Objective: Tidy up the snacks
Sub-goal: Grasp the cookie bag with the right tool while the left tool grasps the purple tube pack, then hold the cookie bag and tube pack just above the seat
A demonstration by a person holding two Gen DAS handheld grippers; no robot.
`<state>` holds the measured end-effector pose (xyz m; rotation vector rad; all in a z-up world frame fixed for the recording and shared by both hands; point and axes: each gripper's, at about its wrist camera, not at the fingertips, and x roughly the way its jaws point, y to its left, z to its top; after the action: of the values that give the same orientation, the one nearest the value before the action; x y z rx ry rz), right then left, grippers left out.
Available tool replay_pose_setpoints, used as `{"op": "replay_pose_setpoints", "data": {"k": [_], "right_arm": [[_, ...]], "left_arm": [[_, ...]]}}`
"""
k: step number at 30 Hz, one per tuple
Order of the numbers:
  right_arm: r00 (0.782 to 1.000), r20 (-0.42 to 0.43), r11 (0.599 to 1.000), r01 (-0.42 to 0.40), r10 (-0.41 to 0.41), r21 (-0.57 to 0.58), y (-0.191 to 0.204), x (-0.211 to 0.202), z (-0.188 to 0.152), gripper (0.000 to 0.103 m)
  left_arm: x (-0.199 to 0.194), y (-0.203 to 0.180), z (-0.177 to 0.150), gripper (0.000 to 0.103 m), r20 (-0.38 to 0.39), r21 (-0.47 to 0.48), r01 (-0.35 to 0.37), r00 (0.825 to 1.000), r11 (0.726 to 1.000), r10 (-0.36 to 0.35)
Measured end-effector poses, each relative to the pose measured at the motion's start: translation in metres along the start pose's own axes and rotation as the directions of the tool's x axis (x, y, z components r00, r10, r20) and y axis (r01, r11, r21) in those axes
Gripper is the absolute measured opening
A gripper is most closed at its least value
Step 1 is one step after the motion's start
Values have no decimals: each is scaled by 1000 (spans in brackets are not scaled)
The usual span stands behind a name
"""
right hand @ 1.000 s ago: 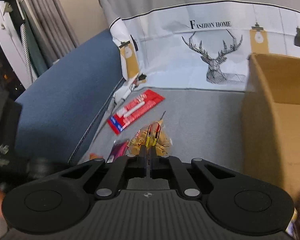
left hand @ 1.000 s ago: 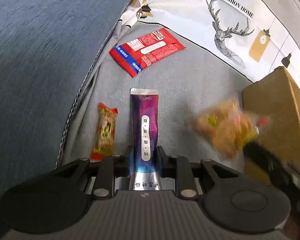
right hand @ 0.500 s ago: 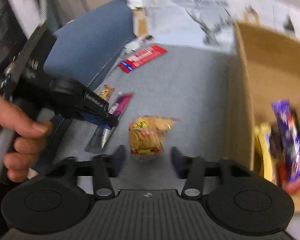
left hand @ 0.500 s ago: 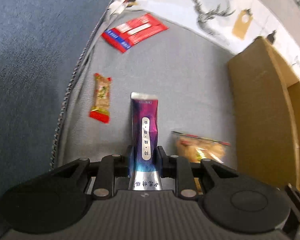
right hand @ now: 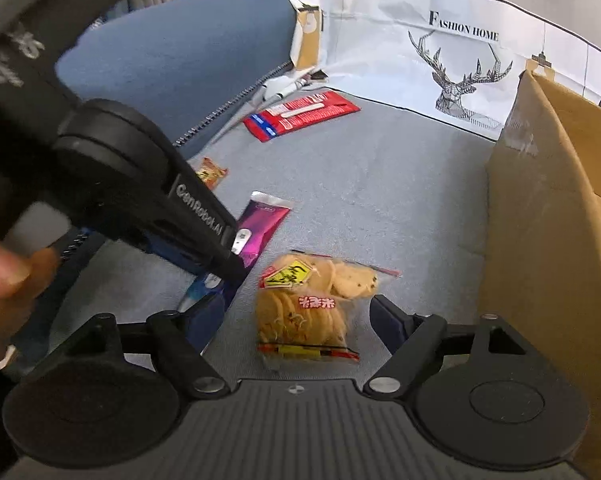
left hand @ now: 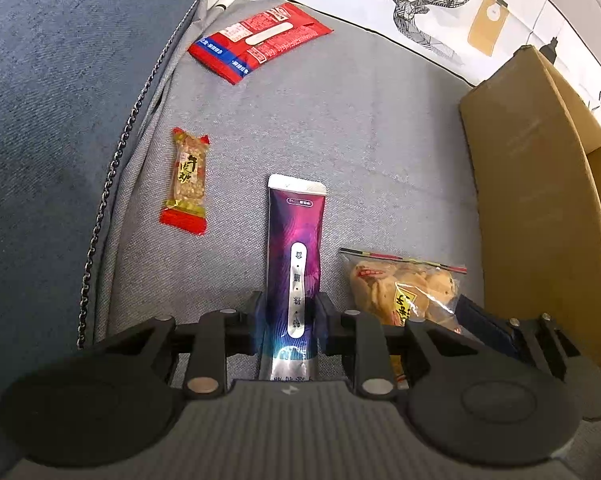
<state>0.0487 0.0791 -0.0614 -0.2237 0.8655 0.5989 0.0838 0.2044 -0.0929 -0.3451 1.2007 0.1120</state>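
On the grey sofa cloth (left hand: 380, 152), beside the cardboard box (left hand: 540, 200), the left gripper (left hand: 289, 320) is clamped on the lower part of the purple stick sachet (left hand: 296, 232), which points straight ahead from the jaws. Same grip as a second ago, no change there.

Big change on the right: a second ago the right gripper (right hand: 296, 320) was pinching the clear bag of rice crackers (right hand: 312, 304) in the air; half a second ago its jaws were already spread. Now the jaws are wide apart and hold nothing. The bag lies flat on the cloth between the open fingers, just beside the sachet and near the box wall, not in the box.

So the crackers were let go outside the box. Judgement: dropped or set down short, and they need a re-grasp before they count as organized. The right fingers already straddle the bag, so closing looks like the obvious next step.

Still loose on the cloth: peanut candy bar (left hand: 188, 184) to the left, red snack packet (left hand: 260, 42) further back. Neither is touched.

Risk: both grippers sit close together, so they could bump.
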Motion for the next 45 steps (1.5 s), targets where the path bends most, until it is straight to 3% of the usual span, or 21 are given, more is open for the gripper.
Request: {"op": "replay_pose_setpoints", "data": {"k": [4, 9, 14, 45], "right_arm": [[999, -26, 999, 32, -31, 24, -2, 10, 0, 79], [999, -28, 1000, 25, -24, 13, -4, 10, 0, 63], [999, -29, 1000, 14, -14, 11, -9, 4, -2, 59], [999, -33, 1000, 20, -20, -4, -10, 2, -4, 58]], "left_arm": [[-2, -1, -2, 30, 1, 2, -3, 1000, 1000, 3], [-2, -3, -2, 33, 1, 8, -10, 1000, 1000, 10], [-2, -6, -2, 35, 2, 19, -17, 1000, 1000, 16], [1, -13, -3, 42, 8, 56, -40, 999, 998, 39]]}}
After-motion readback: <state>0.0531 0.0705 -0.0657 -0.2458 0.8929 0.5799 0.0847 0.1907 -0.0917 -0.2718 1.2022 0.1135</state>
